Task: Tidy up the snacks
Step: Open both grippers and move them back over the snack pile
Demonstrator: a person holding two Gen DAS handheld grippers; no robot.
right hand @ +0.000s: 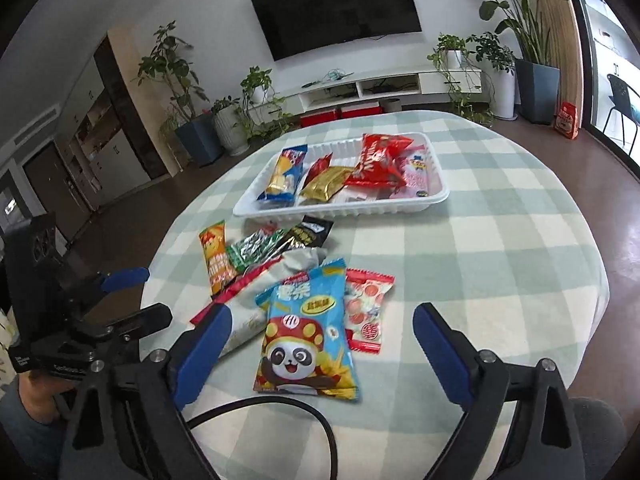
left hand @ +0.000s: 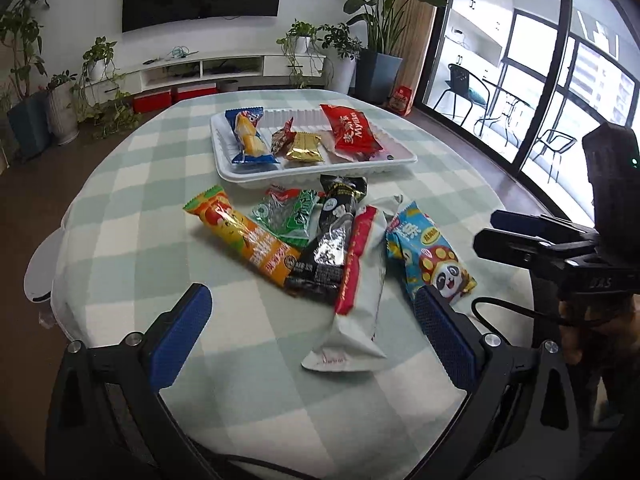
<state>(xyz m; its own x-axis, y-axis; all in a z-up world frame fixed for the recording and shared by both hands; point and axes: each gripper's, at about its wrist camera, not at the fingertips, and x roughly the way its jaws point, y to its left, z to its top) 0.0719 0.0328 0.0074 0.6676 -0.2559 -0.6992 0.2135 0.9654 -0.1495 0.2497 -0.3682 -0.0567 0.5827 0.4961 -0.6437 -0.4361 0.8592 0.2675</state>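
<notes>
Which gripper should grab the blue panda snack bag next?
Right. The right gripper is open with the blue panda snack bag directly between its fingers; for the left gripper it lies off beside one finger.

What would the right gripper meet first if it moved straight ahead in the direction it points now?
Probably the blue panda snack bag, which lies on the tablecloth directly ahead of the open right gripper. Depth is unclear, and the small red-and-white packet lies just beside it.
</notes>
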